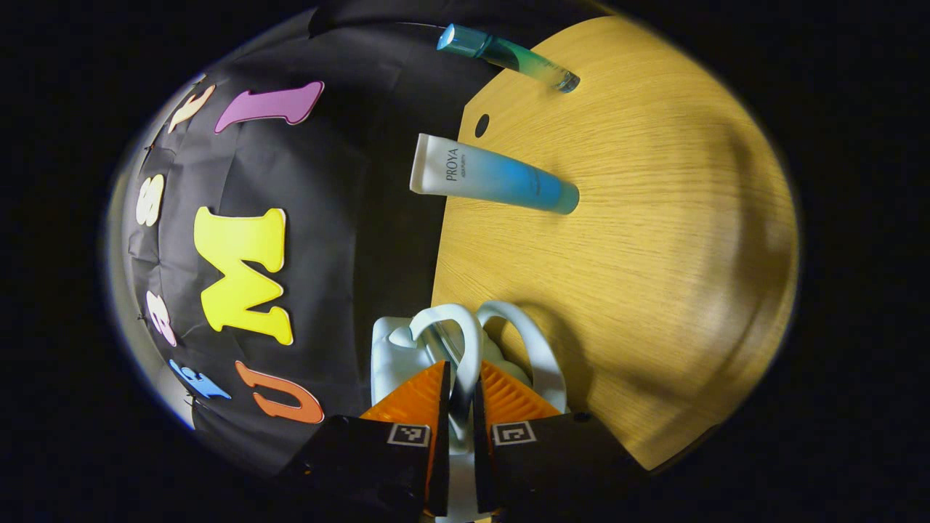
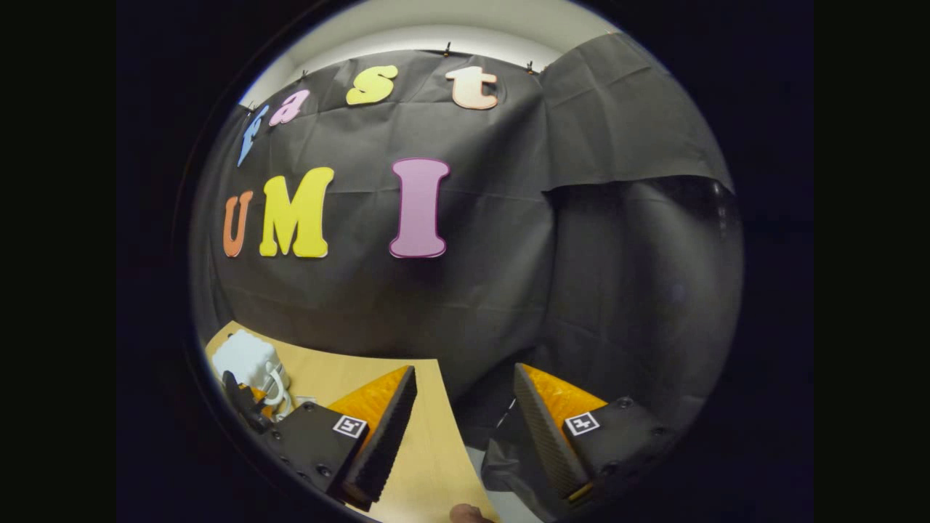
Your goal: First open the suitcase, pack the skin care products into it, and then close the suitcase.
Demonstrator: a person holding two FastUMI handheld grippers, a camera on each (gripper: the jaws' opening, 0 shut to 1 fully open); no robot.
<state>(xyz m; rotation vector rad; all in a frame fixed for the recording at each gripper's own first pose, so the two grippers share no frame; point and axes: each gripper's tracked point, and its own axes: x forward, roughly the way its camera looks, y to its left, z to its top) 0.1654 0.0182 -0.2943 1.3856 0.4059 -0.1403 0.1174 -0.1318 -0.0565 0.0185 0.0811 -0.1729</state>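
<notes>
1. Two skin care products lie on the wooden tabletop [image 1: 654,240] in the left gripper view: a white-to-blue tube [image 1: 494,176] and, farther off, a clear teal bottle [image 1: 507,57].
2. The tube carries printed writing on its white end, with smaller print beside it too small to make out; its flat crimped end hangs past the tabletop's left edge.
3. The teal bottle lies on its side near the far edge, cap end also past the edge, well apart from the tube.
4. A small dark hole [image 1: 482,125] sits in the tabletop between the two products, near the left edge.
5. The left hand-held gripper [image 1: 459,407] is closed narrow, both fingers pressing on a pale loop handle [image 1: 465,341] of the small white suitcase [image 1: 389,356], which sits at the near left edge of the tabletop.
6. A second pale loop [image 1: 534,349] stands just right of the gripped one.
7. In the right gripper view, the right hand-held gripper [image 2: 465,428] is spread wide and holds nothing, raised over the tabletop's edge and facing the black cloth wall [image 2: 472,290].
8. At the lower left of that view the white suitcase [image 2: 243,357] shows with the left hand-held gripper at its handles.
</notes>
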